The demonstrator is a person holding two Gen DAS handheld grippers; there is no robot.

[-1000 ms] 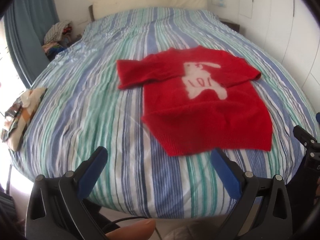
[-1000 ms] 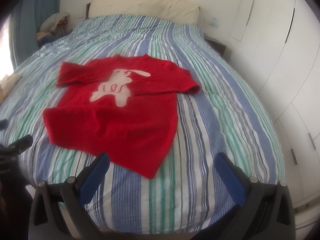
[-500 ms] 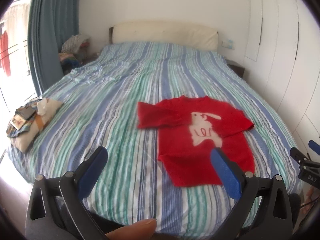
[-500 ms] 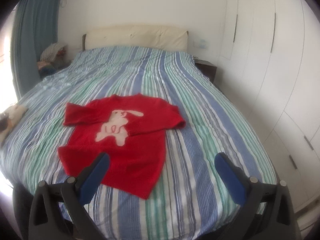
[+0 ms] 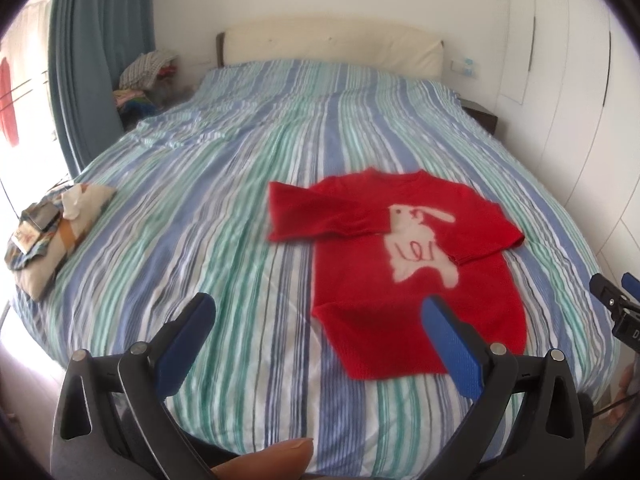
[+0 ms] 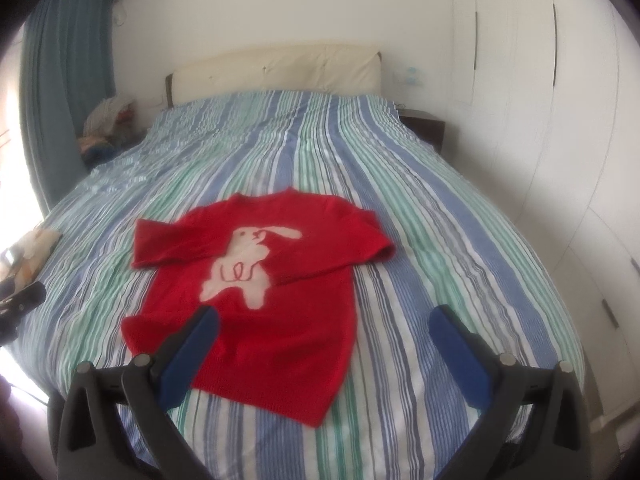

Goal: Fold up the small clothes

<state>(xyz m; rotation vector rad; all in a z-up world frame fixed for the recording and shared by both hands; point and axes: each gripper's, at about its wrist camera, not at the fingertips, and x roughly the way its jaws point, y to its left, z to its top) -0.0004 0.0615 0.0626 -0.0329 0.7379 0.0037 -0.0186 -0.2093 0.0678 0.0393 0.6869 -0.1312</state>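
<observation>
A small red sweater (image 5: pixel 404 264) with a pale rabbit on its front lies flat on the striped bed (image 5: pixel 224 216), near the foot end. Both sleeves are folded in across the chest. It also shows in the right wrist view (image 6: pixel 260 292). My left gripper (image 5: pixel 316 332) is open and empty, held above the bed's foot edge, left of the sweater's hem. My right gripper (image 6: pixel 324 344) is open and empty, above the hem's right corner. The right gripper's tip shows at the far right of the left wrist view (image 5: pixel 616 300).
A stack of folded clothes (image 5: pixel 52 232) lies at the bed's left edge. A cream headboard (image 5: pixel 332 46) is at the far end. A blue curtain (image 5: pixel 92 60) and a clothes pile (image 5: pixel 146 76) are at the back left. White wardrobe doors (image 6: pixel 560 120) line the right side.
Both grippers have pulled back and up from the bed, so the sweater looks smaller and farther. The sweater has not moved. Both grippers stay open.
</observation>
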